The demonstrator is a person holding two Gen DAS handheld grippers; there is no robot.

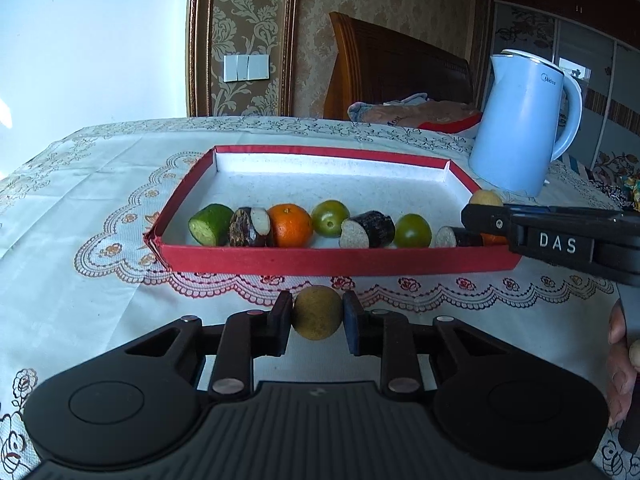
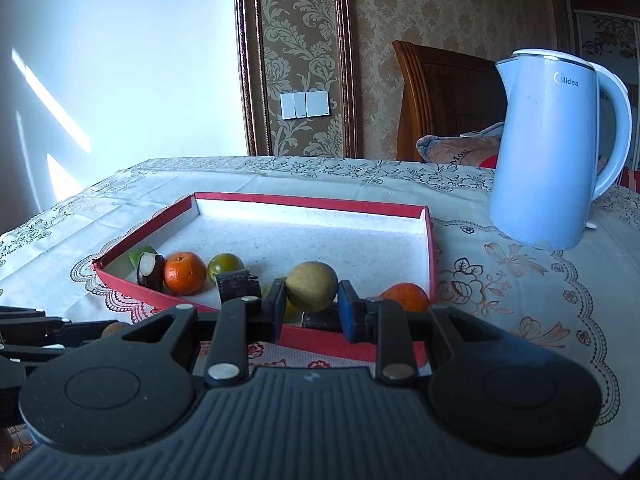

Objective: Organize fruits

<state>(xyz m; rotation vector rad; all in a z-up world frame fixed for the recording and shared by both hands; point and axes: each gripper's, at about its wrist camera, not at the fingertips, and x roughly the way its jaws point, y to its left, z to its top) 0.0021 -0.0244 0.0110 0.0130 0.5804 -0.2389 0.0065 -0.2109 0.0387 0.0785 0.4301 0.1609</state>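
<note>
Your left gripper (image 1: 317, 312) is pinching a round brownish-yellow fruit (image 1: 317, 313), both pads pressed against its sides, at lower centre of the left wrist view, just in front of the red tray (image 1: 336, 261) on the bench (image 1: 80, 208). Your right gripper (image 2: 312, 294) is likewise closed on a second round yellowish fruit (image 2: 312, 287), holding it over the tray's near right part. Both fruits are round, so no long axis shows.

In the tray, a row is lying along the near wall: a green cut piece (image 1: 210, 224), a dark cut piece (image 1: 250, 227), an orange (image 1: 290, 225), a green fruit (image 1: 330, 218), another dark piece (image 1: 368, 230) pointing its pale cut face lower left, and a further green fruit (image 1: 413, 231). A blue kettle (image 1: 524, 120) is standing at upper right.
</note>
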